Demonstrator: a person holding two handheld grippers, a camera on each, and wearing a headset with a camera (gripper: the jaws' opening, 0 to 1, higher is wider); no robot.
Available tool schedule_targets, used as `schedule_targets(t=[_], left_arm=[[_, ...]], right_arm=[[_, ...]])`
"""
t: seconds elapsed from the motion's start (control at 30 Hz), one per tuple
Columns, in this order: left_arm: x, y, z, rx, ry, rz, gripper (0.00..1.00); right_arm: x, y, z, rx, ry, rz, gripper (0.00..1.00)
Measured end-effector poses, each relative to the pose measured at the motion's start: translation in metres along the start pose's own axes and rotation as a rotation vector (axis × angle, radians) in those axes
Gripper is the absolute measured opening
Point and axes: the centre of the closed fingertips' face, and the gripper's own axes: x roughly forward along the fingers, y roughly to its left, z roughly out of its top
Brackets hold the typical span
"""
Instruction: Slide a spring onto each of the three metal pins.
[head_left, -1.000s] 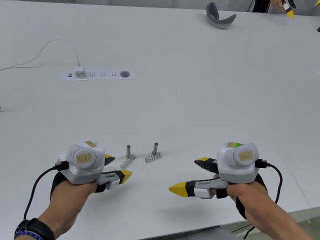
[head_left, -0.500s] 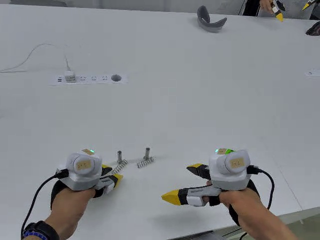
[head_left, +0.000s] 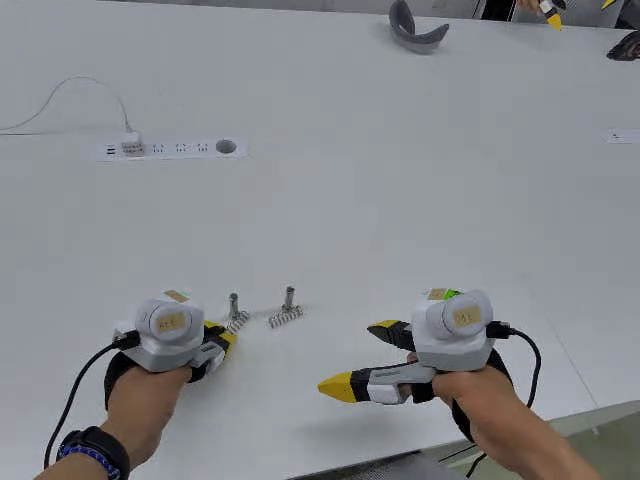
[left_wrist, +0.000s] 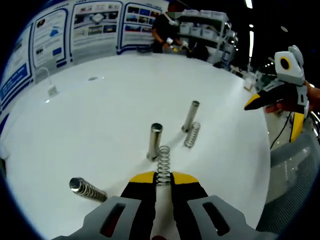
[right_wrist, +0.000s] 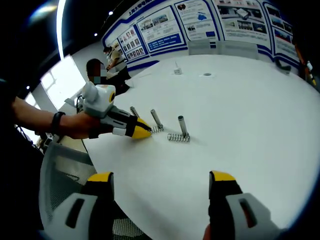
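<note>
In the left gripper view my left gripper (left_wrist: 157, 177) is shut on the near end of a spring (left_wrist: 163, 164) that reaches toward an upright metal pin (left_wrist: 155, 141). A second upright pin (left_wrist: 190, 116) stands farther off with a loose spring (left_wrist: 192, 135) lying at its foot. A third pin (left_wrist: 87, 188) wearing a spring lies tilted at the lower left. In the head view the left gripper (head_left: 225, 338) sits just left of the two pins (head_left: 234, 303) (head_left: 289, 296) and the loose spring (head_left: 285, 317). My right gripper (head_left: 360, 357) hovers open to their right, jaws wide apart (right_wrist: 160, 180).
A white power strip (head_left: 170, 149) with a plugged-in cable lies at the back left of the white table (head_left: 400, 200). A grey curved object (head_left: 415, 30) rests at the far edge. Another person's grippers (head_left: 548, 12) work at the far right corner.
The left gripper's jaws, open a second ago, have shut on the spring beside the left pin. The head camera has shifted; the right gripper stays open.
</note>
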Motion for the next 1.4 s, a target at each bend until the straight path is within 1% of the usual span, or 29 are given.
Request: schedule_targets(t=[0.17, 0.23, 0.33, 0.43, 0.57, 0.77, 1.0, 1.07, 1.13, 1.27, 1.4], left_arm=[[0.000, 0.000, 0.000, 0.007, 0.006, 0.006, 0.11], [0.000, -0.002, -0.001, 0.000, 0.009, -0.003, 0.11], [-0.004, -0.003, -0.003, -0.001, 0.012, -0.005, 0.10], [-0.010, -0.004, -0.005, -0.027, 0.007, -0.013, 0.10], [-0.014, -0.006, -0.010, -0.026, 0.013, -0.023, 0.10], [-0.028, -0.008, -0.016, -0.012, 0.018, -0.038, 0.10], [-0.043, -0.010, -0.020, 0.002, 0.016, -0.045, 0.10], [-0.047, -0.012, -0.020, 0.002, 0.011, -0.054, 0.10], [-0.052, -0.013, -0.019, 0.020, 0.008, -0.056, 0.10], [-0.060, -0.010, -0.018, 0.025, 0.000, -0.059, 0.10], [-0.069, -0.008, -0.019, 0.034, -0.008, -0.061, 0.10]], right_arm=[[0.002, 0.001, 0.000, -0.008, 0.008, 0.003, 0.79], [0.002, 0.002, 0.000, -0.009, 0.007, 0.005, 0.79], [0.003, 0.002, 0.000, -0.015, 0.011, 0.004, 0.79], [0.005, 0.005, 0.000, -0.021, 0.014, 0.010, 0.79], [0.006, 0.007, 0.000, -0.020, 0.013, 0.015, 0.79], [0.008, 0.010, 0.000, -0.026, 0.015, 0.027, 0.79], [0.011, 0.015, 0.001, -0.022, 0.011, 0.041, 0.78], [0.012, 0.017, 0.000, -0.026, 0.016, 0.048, 0.78], [0.014, 0.019, 0.000, -0.032, 0.021, 0.056, 0.78], [0.016, 0.023, 0.001, -0.029, 0.017, 0.067, 0.77], [0.020, 0.028, 0.001, -0.035, 0.023, 0.077, 0.77]])
